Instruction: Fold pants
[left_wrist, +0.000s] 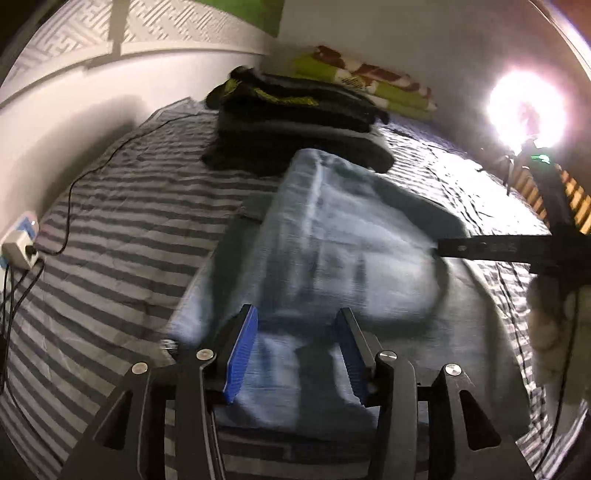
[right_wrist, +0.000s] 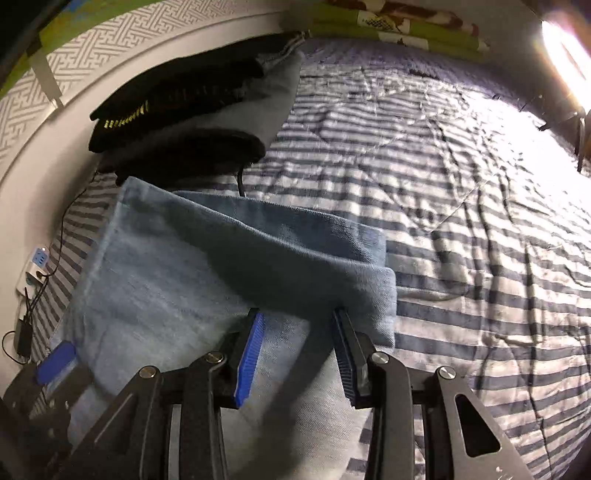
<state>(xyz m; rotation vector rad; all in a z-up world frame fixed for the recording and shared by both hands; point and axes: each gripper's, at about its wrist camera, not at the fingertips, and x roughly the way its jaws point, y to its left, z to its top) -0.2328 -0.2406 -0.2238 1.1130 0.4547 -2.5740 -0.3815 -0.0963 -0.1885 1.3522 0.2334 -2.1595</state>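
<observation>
Covering nearly everything in view, the striped bedspread (right_wrist: 461, 155) gives the flat surface the fold needs; every place below is taken from it. At the bedspread's far edge, against the wall, a stack of dark folded clothes (left_wrist: 291, 122) sits out of the way, probably finished pieces. Nearer its middle lie the blue pants (left_wrist: 332, 251), already doubled so that one layer rests over another. The right gripper (right_wrist: 299, 314) appears clenched on the folded edge, cloth bunched over its tips, likely so it can carry that layer across the bedspread. The left gripper (left_wrist: 297, 314) stands released above the near part of the pants; denim lies between its jaws but the pads do not press it. A white power strip (left_wrist: 20, 245) rests on the bedspread's left margin.
</observation>
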